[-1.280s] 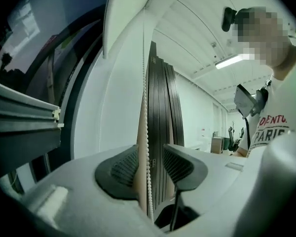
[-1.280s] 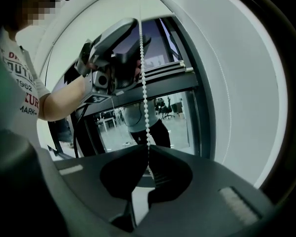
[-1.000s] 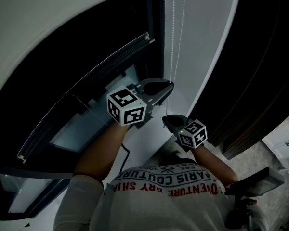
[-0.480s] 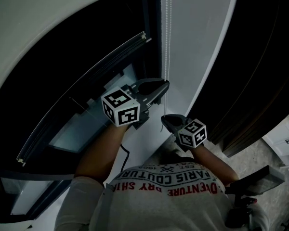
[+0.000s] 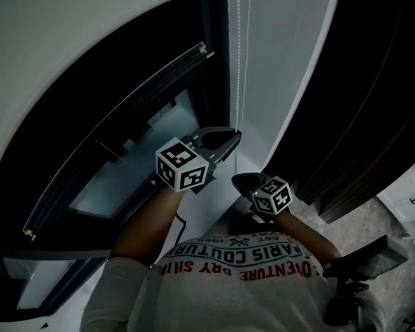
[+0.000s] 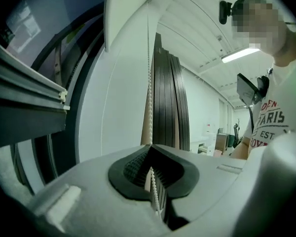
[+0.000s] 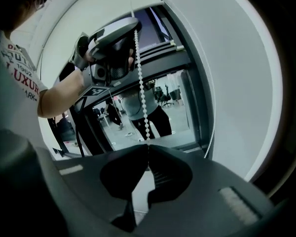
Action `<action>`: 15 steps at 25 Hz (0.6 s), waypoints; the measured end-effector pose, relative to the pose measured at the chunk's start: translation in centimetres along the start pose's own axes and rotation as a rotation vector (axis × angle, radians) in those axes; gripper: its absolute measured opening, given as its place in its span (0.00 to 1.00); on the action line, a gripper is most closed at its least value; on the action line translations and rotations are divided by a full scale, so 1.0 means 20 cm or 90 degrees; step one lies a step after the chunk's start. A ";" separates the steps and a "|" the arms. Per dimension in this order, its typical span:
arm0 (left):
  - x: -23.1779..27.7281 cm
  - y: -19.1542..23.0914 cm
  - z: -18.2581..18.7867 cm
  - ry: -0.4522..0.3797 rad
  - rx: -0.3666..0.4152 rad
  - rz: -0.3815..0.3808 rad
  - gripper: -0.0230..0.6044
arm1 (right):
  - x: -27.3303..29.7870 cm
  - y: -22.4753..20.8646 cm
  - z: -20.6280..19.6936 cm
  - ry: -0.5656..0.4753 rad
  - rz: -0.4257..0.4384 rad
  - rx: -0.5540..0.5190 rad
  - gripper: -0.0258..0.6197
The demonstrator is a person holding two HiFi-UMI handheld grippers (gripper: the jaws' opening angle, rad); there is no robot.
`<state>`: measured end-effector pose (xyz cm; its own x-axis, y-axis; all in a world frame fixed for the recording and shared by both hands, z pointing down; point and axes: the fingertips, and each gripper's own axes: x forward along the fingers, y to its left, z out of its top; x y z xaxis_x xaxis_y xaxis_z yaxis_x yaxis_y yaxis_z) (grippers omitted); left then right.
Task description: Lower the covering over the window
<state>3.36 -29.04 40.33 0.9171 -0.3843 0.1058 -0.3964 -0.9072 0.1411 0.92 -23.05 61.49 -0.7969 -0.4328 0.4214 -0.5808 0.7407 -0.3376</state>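
Note:
A white bead chain (image 5: 237, 61) hangs down the pale wall strip beside the window. My left gripper (image 5: 232, 138) is shut on this chain, which runs up from its closed pads (image 6: 149, 83). Just below it my right gripper (image 5: 238, 180) is shut on the same chain (image 7: 140, 83); in the right gripper view the left gripper (image 7: 113, 38) shows higher up the chain. The pale window covering (image 5: 69, 40) ends in a long bottom rail (image 5: 124, 123) that crosses the dark window glass (image 5: 124, 178) and appears in the left gripper view too (image 6: 29, 93).
Dark tall panels (image 5: 373, 81) stand right of the pale wall strip. A white cabinet (image 5: 408, 199) sits at the far right, and a dark device (image 5: 360, 268) is by the person's side. The window frame edge (image 5: 218, 81) runs close to the chain.
Both grippers have sunk along the wall while staying shut on the bead chain, the left one still above the right.

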 end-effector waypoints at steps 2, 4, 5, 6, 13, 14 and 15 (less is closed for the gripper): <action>0.01 0.00 -0.07 0.009 -0.009 0.004 0.05 | 0.01 -0.02 -0.07 0.015 -0.006 0.011 0.06; 0.01 0.01 -0.13 0.017 -0.018 0.009 0.05 | 0.02 -0.04 -0.12 0.029 -0.009 0.021 0.06; 0.01 0.02 -0.16 0.023 -0.022 0.012 0.05 | 0.02 -0.04 -0.14 0.038 -0.010 0.026 0.06; 0.01 0.02 -0.19 0.029 -0.024 0.016 0.05 | 0.03 -0.05 -0.17 0.048 -0.010 0.030 0.06; 0.00 0.09 -0.37 0.050 -0.051 0.044 0.05 | 0.06 -0.04 -0.32 0.089 -0.008 0.050 0.06; 0.00 0.11 -0.40 0.052 -0.054 0.052 0.05 | 0.06 -0.04 -0.32 0.095 -0.006 0.054 0.06; -0.01 0.13 -0.43 0.056 -0.060 0.060 0.05 | 0.05 -0.04 -0.33 0.099 -0.005 0.057 0.06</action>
<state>1.89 -29.87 49.11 0.8698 -0.4475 0.2076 -0.4871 -0.8459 0.2171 1.60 -20.64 67.82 -0.7606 -0.3487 0.5476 -0.6052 0.6862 -0.4037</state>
